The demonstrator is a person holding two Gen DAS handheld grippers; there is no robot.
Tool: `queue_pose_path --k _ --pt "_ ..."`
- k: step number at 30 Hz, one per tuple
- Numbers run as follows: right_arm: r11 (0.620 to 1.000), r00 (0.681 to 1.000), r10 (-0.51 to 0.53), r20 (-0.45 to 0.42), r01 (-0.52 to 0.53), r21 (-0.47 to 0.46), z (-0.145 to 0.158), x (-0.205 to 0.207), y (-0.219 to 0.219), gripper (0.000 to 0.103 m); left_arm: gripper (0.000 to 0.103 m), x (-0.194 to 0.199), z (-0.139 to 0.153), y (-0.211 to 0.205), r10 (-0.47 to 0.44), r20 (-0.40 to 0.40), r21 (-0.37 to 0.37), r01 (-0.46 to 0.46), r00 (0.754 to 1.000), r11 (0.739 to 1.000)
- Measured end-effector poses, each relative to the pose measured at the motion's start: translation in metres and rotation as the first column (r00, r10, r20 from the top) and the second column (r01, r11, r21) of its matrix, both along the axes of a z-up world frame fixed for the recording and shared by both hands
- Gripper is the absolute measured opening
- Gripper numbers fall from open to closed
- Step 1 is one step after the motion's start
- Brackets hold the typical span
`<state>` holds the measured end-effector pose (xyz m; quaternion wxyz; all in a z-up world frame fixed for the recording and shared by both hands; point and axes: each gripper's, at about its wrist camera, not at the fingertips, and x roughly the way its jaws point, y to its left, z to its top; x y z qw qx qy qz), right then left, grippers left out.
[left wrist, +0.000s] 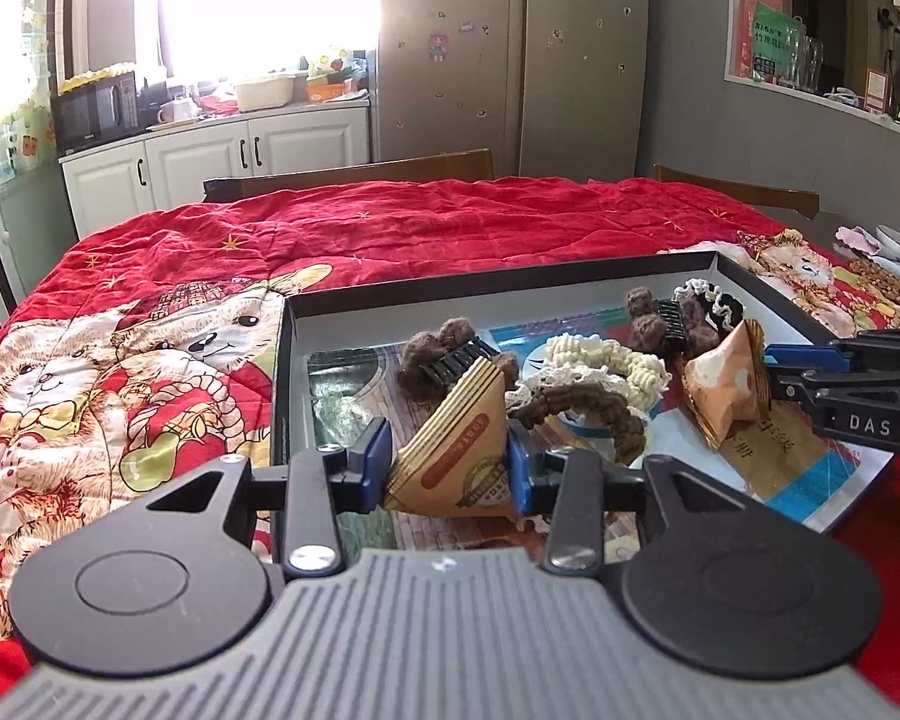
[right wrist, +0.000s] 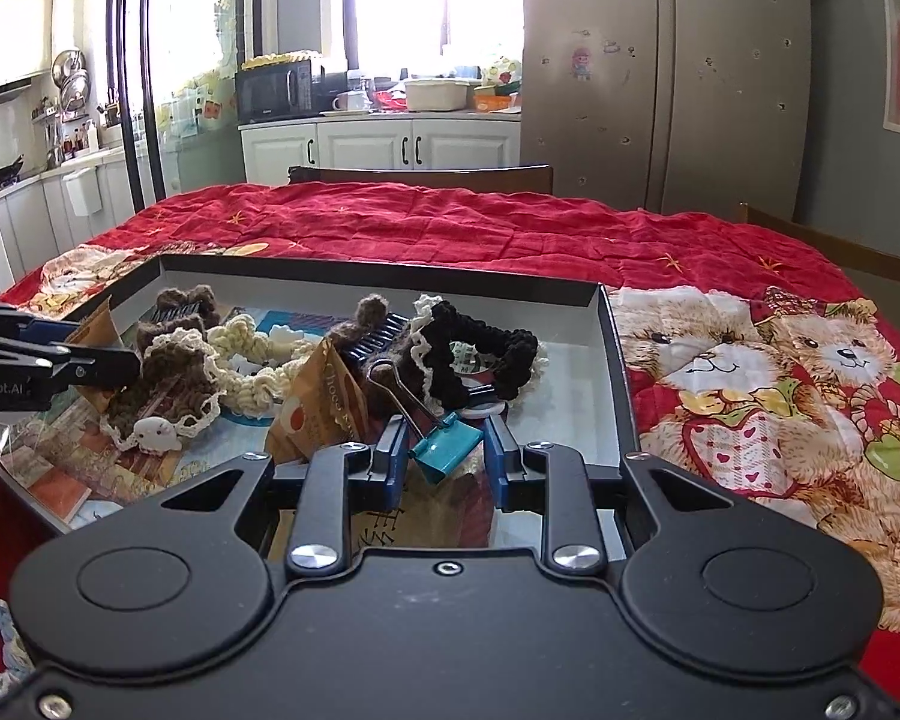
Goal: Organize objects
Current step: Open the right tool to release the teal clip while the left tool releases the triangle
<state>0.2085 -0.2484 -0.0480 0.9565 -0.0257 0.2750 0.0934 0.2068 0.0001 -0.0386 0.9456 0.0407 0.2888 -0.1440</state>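
My left gripper (left wrist: 447, 468) pinches a brown paper packet (left wrist: 456, 450) between its blue pads, just over the near part of the shallow black box (left wrist: 498, 283). My right gripper (right wrist: 444, 450) is closed on a teal binder clip (right wrist: 447, 447), whose wire handles point to the far side, over the near right part of the same box. The box lies on a red quilt with bears (left wrist: 210, 276). Inside it I see brown fuzzy hair claws (left wrist: 450, 354), a cream knitted scrunchie (left wrist: 606, 363), a dark scrunchie with a cream edge (right wrist: 480, 354) and an orange snack packet (left wrist: 726, 384). In the left view the right gripper's fingertips stand just beside this orange packet.
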Motion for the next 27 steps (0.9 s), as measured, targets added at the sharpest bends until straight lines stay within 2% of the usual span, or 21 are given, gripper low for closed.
queue_pose_path --k 7,12,22,27 --pt "1.000 1.000 0.004 -0.008 -0.004 -0.008 -0.0019 0.0013 0.0017 0.026 0.045 0.0004 -0.0006 0.0003 0.002 0.001 0.000 -0.002 1.000 1.000" --pt "1.000 1.000 0.005 -0.016 -0.006 -0.018 -0.0034 0.0027 0.0034 0.026 0.053 0.0004 -0.0006 -0.0003 0.003 0.002 0.005 -0.003 1.000 1.000" --pt "1.000 1.000 0.005 -0.021 -0.005 -0.024 -0.0042 0.0034 0.0046 0.026 0.055 -0.0002 -0.0005 -0.0002 0.002 0.004 0.009 -0.002 1.000 1.000" --pt "1.000 1.000 0.004 -0.020 -0.005 -0.022 -0.0041 0.0034 0.0041 0.026 0.062 -0.0007 -0.0003 -0.0004 0.003 0.006 0.011 -0.003 1.000 1.000"
